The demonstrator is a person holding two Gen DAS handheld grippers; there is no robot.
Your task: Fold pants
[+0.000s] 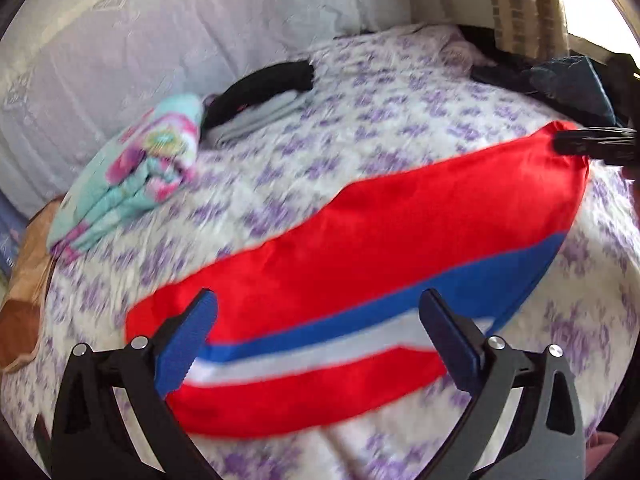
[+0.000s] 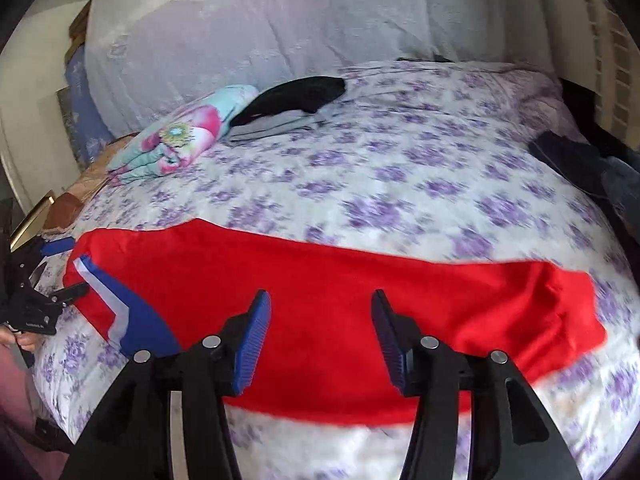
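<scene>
Red pants (image 1: 360, 240) with a blue and white side stripe (image 1: 320, 344) lie flat across the purple-flowered bed sheet (image 1: 360, 100). My left gripper (image 1: 318, 320) is open and empty, just above the striped end of the pants. In the right wrist view the pants (image 2: 340, 280) stretch left to right, and my right gripper (image 2: 320, 320) is open and empty over their middle. The left gripper (image 2: 60, 268) shows at the far left of that view beside the striped end (image 2: 120, 312). The right gripper's fingers (image 1: 580, 144) show at the far right edge of the left wrist view.
A folded turquoise and pink floral garment (image 2: 180, 140) and a folded stack of black and grey clothes (image 2: 288, 108) lie at the back left of the bed. Dark clothes (image 2: 580, 160) are heaped at the right edge. A white lace cover (image 2: 280, 20) hangs behind.
</scene>
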